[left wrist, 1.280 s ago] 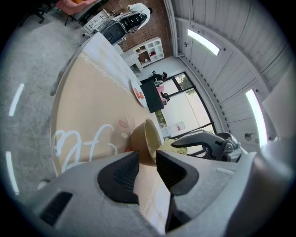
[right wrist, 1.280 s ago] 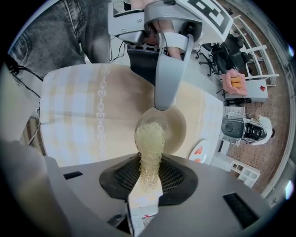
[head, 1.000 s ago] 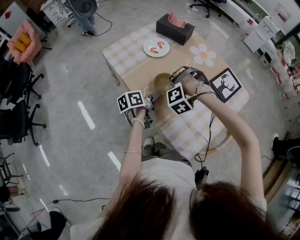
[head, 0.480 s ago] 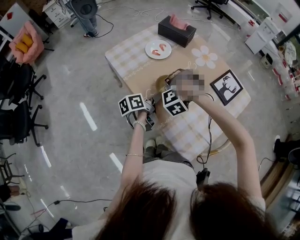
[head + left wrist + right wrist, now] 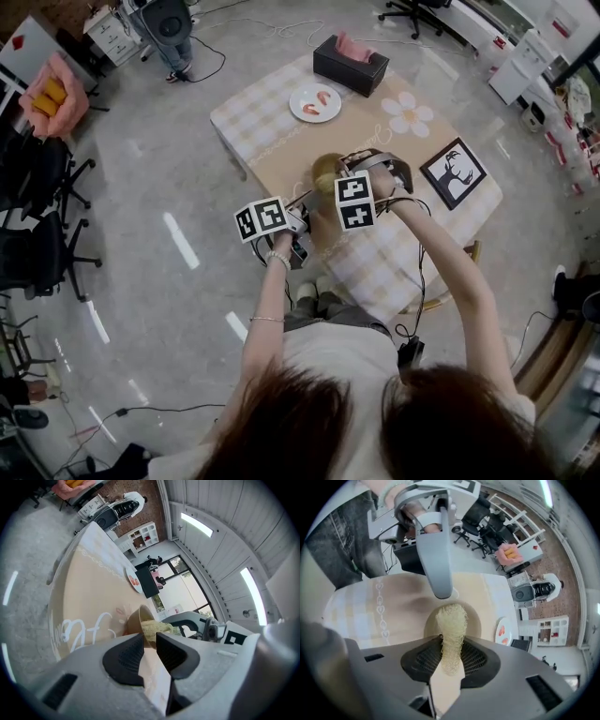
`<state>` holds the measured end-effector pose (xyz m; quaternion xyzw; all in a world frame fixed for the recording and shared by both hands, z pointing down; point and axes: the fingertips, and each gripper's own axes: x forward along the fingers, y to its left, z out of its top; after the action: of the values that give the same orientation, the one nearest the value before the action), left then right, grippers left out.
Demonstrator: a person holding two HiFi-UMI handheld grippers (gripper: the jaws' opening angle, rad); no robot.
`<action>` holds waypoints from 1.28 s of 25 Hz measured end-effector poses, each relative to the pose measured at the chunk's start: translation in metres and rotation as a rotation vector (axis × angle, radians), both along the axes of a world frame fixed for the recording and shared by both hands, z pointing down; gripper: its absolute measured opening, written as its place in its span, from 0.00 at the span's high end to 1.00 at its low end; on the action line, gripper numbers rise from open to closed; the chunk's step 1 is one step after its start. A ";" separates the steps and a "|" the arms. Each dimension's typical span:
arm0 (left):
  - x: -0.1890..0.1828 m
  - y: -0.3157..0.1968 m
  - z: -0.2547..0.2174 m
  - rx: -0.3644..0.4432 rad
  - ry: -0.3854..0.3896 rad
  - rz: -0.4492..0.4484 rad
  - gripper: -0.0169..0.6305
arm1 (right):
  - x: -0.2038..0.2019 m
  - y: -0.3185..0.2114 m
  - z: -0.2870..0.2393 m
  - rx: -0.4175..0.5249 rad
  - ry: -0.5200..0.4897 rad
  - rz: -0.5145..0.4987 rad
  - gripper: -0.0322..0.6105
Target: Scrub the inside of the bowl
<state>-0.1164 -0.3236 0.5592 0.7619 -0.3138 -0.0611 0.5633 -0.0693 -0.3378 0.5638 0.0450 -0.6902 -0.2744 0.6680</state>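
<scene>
The left gripper [image 5: 149, 640] lies nearly level. Its jaws have just been closing and now pinch the near rim of the bowl [image 5: 322, 168]. The right gripper [image 5: 451, 643] points steeply down, its jaws clamped on a scrubber [image 5: 452, 620]. The scrubber is a pale yellow mesh wad whose long axis runs on from the jaws, its far end down inside the bowl. The bowl is round and tan and stands upright, mouth up, on the plain beige band of the cloth [image 5: 272, 122], close to the table's near edge. White cursive script [image 5: 89, 627] beside it is unreadable. Farther off are a black-and-white picture [image 5: 453, 172], a printed flower [image 5: 406, 112], a white plate [image 5: 316, 101] and a black box [image 5: 351, 60].
</scene>
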 end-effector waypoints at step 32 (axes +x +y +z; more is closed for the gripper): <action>-0.005 0.013 -0.036 0.420 -0.349 0.012 0.95 | -0.011 0.026 -0.046 -0.193 -1.227 0.707 0.80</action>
<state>-0.1214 -0.3108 0.5232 0.8629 -0.3820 0.0109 0.3306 -0.0804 -0.3121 0.5175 0.3528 -0.9070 0.0957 0.2093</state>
